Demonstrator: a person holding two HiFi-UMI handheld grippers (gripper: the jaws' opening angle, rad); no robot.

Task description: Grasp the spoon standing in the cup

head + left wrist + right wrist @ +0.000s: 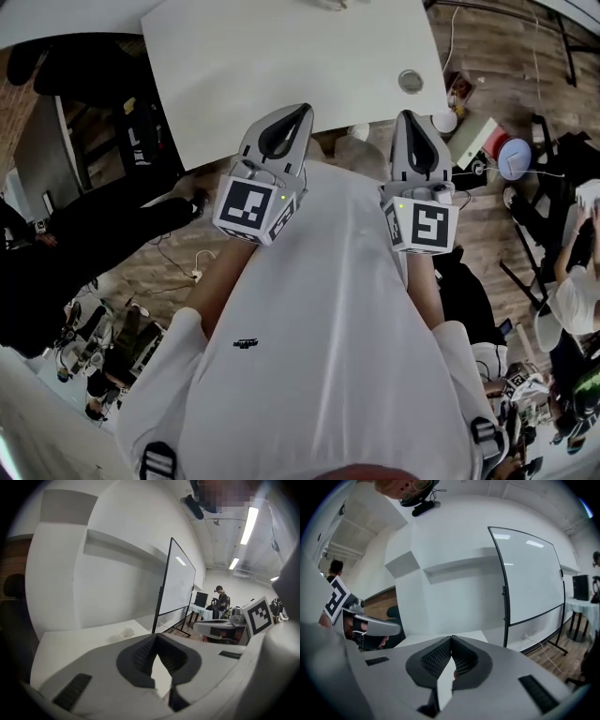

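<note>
Left gripper (302, 112), right gripper (411, 116): both closed tight, empty, short of table (281, 56). Open one before reaching cup (410, 81) there; spoon unseen.

Open tabletop (281, 56) ahead; only a cup (410, 81) near its right edge.

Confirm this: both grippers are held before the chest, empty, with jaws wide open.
Wrong on the jaws. The left gripper and right gripper are before the chest and empty, but each gripper view shows the jaw tips closed together.
</note>
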